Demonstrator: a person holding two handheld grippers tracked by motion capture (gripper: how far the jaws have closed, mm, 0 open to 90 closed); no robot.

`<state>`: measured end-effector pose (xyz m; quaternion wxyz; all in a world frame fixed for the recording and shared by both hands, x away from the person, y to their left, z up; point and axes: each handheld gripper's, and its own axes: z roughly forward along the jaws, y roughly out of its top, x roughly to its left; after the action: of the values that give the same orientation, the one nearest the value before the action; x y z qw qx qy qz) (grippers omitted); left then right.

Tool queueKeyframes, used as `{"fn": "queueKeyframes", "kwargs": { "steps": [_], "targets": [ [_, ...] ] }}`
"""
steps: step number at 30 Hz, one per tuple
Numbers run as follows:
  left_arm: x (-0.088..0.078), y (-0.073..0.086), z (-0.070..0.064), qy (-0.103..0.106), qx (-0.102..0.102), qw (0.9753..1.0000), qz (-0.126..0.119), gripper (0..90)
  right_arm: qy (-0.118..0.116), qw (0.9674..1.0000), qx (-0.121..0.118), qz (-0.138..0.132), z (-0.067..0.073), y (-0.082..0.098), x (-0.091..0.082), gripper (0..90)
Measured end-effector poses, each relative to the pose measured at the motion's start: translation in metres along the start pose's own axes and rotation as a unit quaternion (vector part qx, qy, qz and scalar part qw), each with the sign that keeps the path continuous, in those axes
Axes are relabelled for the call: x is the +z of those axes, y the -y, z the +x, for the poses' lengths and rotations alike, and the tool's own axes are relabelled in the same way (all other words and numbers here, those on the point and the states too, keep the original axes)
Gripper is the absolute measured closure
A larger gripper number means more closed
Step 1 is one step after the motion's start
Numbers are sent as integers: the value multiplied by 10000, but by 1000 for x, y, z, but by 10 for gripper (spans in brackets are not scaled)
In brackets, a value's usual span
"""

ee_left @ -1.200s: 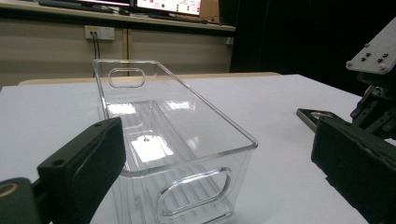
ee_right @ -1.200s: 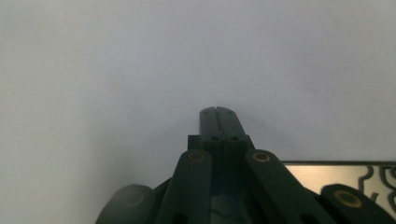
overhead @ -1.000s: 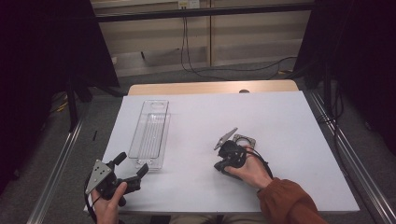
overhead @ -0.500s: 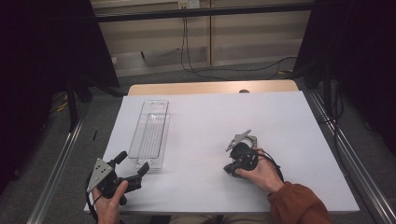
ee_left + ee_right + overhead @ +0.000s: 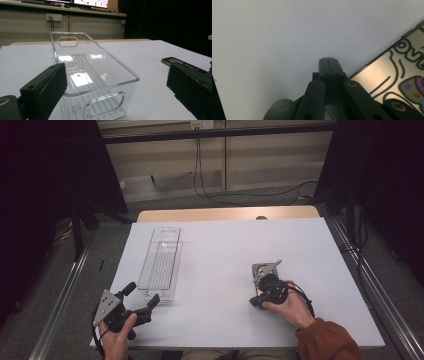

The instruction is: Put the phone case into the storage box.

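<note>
A: Where is the clear bin (image 5: 161, 263)?

B: Left of centre in the high view, lying lengthwise on the white table (image 5: 225, 250). In the left gripper view it sits right ahead, its near end between the two black jaws and touching neither.

A: So the left claw (image 5: 141, 296) is wide?

B: Yes, spread wide at the lower left of the high view, just short of the bin's near end, gripping nothing.

A: And the right claw (image 5: 328, 60)?

B: Its jaws are pressed together with nothing between them, pointing down at the table. A flat silver piece (image 5: 397, 77) with cartoon print lies just beside the tips, at the right of that view.
</note>
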<state>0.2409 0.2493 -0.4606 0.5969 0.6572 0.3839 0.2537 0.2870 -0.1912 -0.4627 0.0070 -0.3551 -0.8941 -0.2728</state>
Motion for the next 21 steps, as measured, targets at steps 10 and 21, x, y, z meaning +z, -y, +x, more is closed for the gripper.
{"fn": "queueKeyframes", "kwargs": {
  "steps": [10, 21],
  "targets": [
    [0, 0, 0, -5, 16, 10000, 18, 31, 100, 9999, 90, -40, -7, 16, -11, 900],
    [0, 0, 0, 6, 17, 10000, 18, 31, 229, 9996, 143, -52, -2, 29, -19, 900]
  ]
}}
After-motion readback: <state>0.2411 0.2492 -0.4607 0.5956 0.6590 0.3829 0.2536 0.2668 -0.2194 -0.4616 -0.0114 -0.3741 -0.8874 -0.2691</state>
